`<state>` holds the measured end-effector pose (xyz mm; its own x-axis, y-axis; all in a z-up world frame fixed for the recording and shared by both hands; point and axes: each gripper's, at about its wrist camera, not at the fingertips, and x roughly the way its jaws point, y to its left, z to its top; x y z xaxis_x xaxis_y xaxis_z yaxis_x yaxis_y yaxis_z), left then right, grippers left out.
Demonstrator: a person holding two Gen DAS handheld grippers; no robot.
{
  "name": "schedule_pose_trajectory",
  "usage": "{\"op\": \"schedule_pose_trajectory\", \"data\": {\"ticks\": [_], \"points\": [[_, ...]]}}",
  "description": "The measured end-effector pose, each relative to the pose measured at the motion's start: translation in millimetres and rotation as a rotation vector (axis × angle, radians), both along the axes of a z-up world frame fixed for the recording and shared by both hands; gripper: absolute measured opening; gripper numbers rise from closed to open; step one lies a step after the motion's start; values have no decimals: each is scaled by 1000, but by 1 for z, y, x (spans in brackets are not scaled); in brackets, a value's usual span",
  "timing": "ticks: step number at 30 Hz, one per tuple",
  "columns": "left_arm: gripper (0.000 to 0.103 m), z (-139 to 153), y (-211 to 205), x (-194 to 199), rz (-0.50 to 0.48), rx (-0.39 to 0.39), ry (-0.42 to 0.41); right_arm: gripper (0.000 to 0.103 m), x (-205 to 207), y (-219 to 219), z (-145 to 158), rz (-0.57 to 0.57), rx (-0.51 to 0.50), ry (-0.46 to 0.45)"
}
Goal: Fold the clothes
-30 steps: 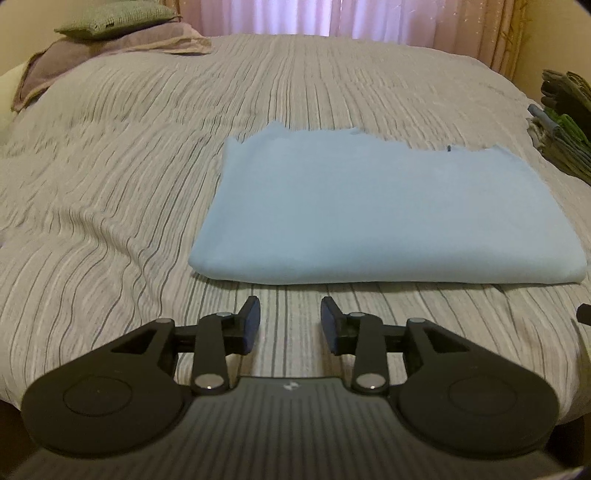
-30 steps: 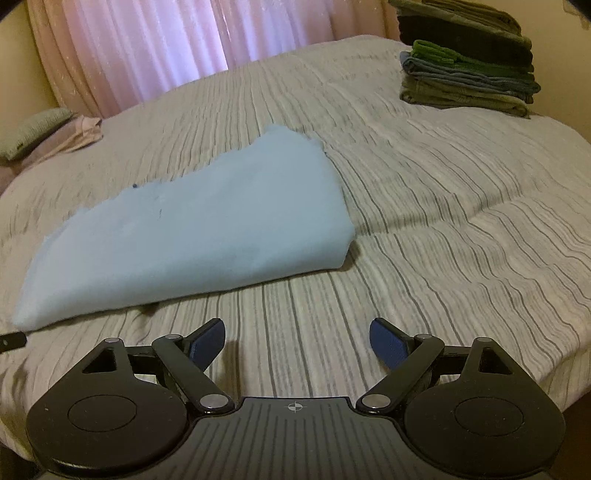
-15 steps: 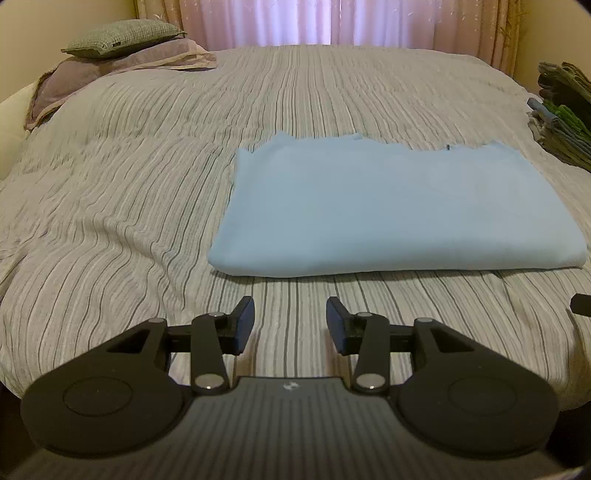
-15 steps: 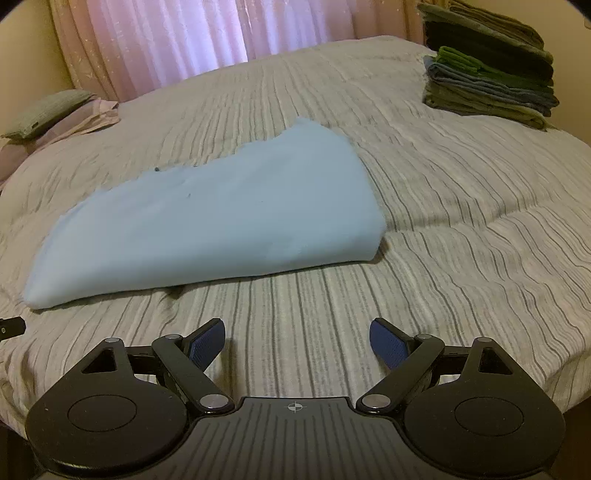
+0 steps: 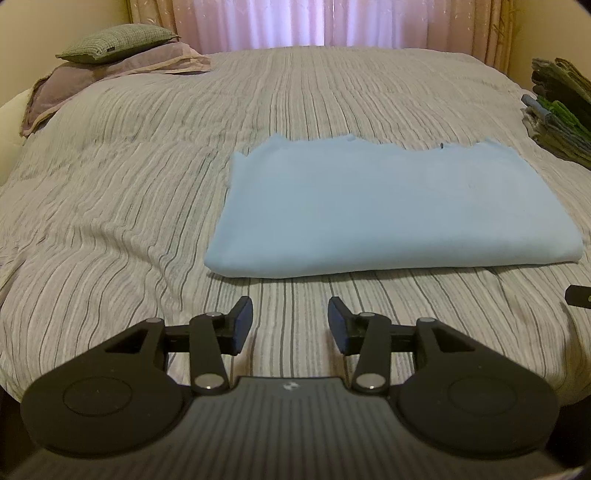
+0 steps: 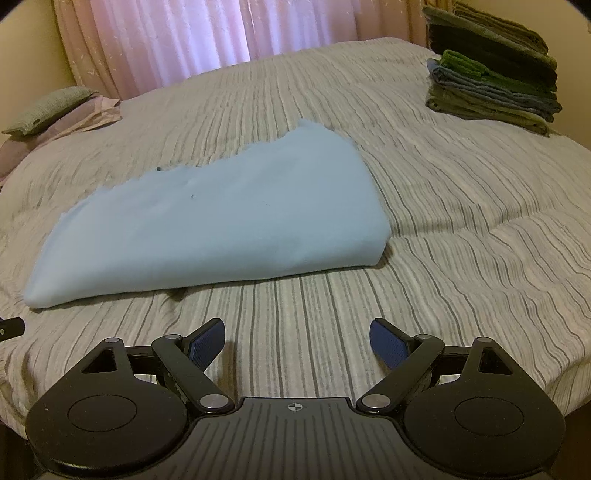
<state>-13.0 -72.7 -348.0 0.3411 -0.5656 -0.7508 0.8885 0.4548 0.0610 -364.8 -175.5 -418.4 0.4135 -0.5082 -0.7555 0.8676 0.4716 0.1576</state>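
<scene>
A light blue cloth lies folded flat on the striped bed, its folded edge nearest me and its ragged edges at the far side. In the right wrist view the same blue cloth stretches off to the left. My left gripper hovers open over the bedspread just short of the cloth's near edge, nothing between its fingers. My right gripper is open wide and empty, near the cloth's right corner. A dark tip of the other gripper shows at each view's edge.
A stack of folded dark and green clothes sits at the bed's far right, also the stack at the left view's right edge. Pillows lie at the far left. Pink curtains hang behind. The bed's front edge is just below both grippers.
Both grippers have pulled back and risen a little from the blue cloth, so it looks farther away. The cloth itself has not moved. Both stay open.
</scene>
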Motion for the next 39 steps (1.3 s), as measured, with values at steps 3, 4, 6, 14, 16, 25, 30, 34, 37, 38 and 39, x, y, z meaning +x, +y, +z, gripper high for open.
{"op": "schedule_pose_trajectory", "data": {"ticks": [3,4,6,14,16,25,30,34,37,38,39], "points": [[41,-1,-2,0,-2,4,3,88,-1,-3,-1,-7,1,4],[41,-2,-2,0,-2,5,4,88,-1,-4,-2,-9,2,6],[42,-4,-4,1,-3,8,7,88,-1,-5,-4,-15,6,10],[43,-12,-9,4,0,24,17,88,1,-11,-7,-20,10,12],[44,-13,-10,5,2,28,21,88,0,-13,-9,-24,13,9],[38,-13,-14,16,-33,-75,87,88,-30,-36,-13,-112,130,-381],[11,-8,-34,13,-129,-147,123,88,-52,-58,-32,-259,309,-627],[11,-7,-62,0,-210,-135,111,87,-55,-64,-36,-347,348,-645],[11,-7,-82,-13,-284,-147,110,74,-60,-69,-42,-421,364,-663],[11,-8,-88,-17,-304,-150,111,72,-62,-71,-46,-449,376,-680],[11,-10,-94,-21,-324,-151,113,71,-66,-73,-50,-472,387,-703]]}}
